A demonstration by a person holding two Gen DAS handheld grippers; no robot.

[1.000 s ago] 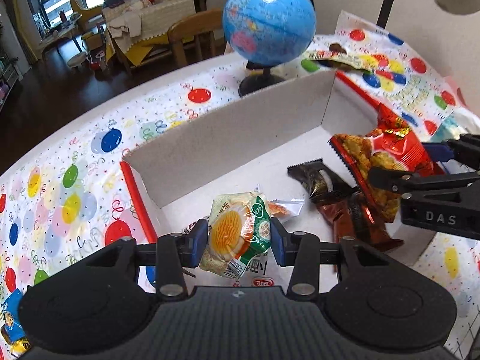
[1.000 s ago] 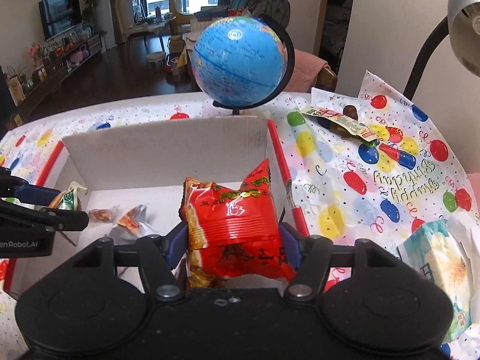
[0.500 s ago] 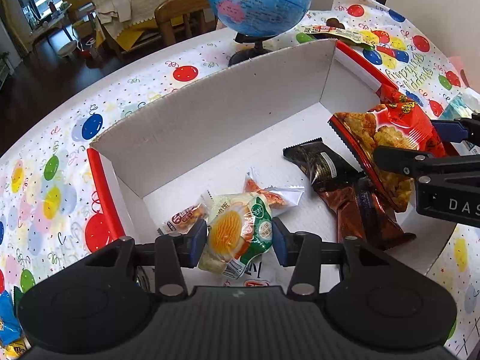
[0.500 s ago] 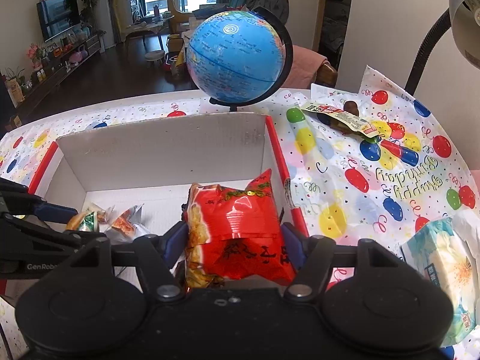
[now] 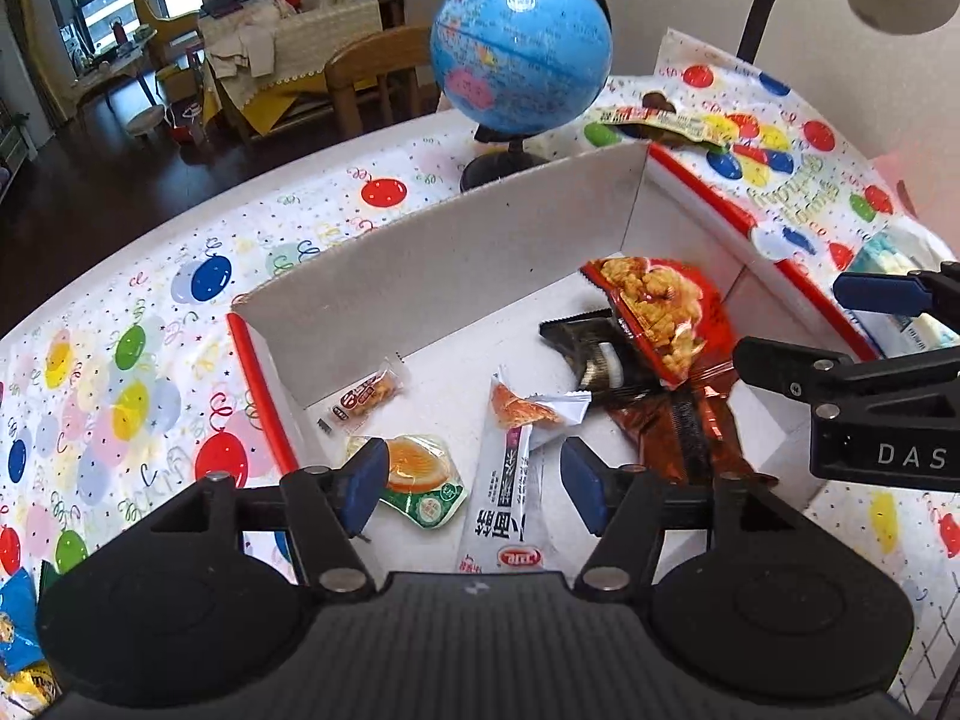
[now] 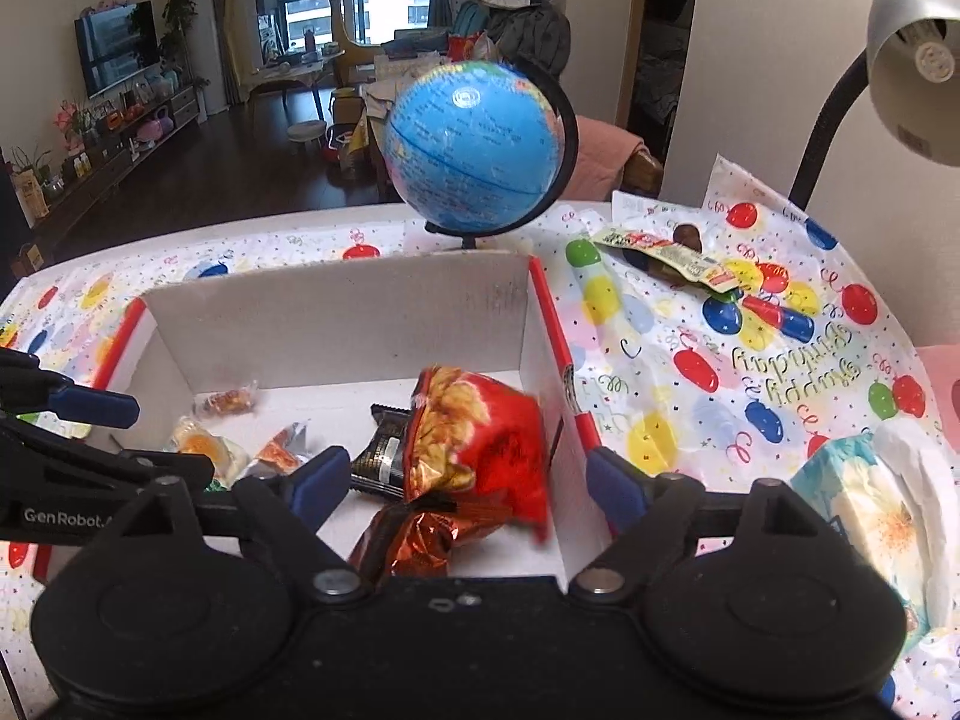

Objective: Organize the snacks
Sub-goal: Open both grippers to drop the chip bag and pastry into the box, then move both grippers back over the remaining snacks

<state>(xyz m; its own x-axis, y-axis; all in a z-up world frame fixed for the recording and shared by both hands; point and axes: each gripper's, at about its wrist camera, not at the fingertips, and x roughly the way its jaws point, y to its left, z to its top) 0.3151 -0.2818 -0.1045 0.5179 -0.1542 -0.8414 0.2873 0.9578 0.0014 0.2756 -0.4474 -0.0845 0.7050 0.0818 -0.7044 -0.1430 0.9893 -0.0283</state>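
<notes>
- Left gripper (image 5: 471, 483) had just been opening; its jaws stood spread, the green-and-orange packet (image 5: 420, 480) lying loose by the 9 o'clock pad.
- Right gripper (image 6: 468, 486) had also just been opening, jaws wide, the red snack bag (image 6: 486, 444) free between them.
- Both snacks lay inside the white cardboard box (image 5: 432, 276).
- Globe (image 6: 474, 147) stood at 12 o'clock beyond the box.

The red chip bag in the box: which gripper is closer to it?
Right. The right gripper hangs open just over the red chip bag; the left gripper is across the box, open over smaller packets.

Black left tool (image 5: 471, 486) and right tool (image 6: 465, 489), blue pads, silver screws, white lettering.
</notes>
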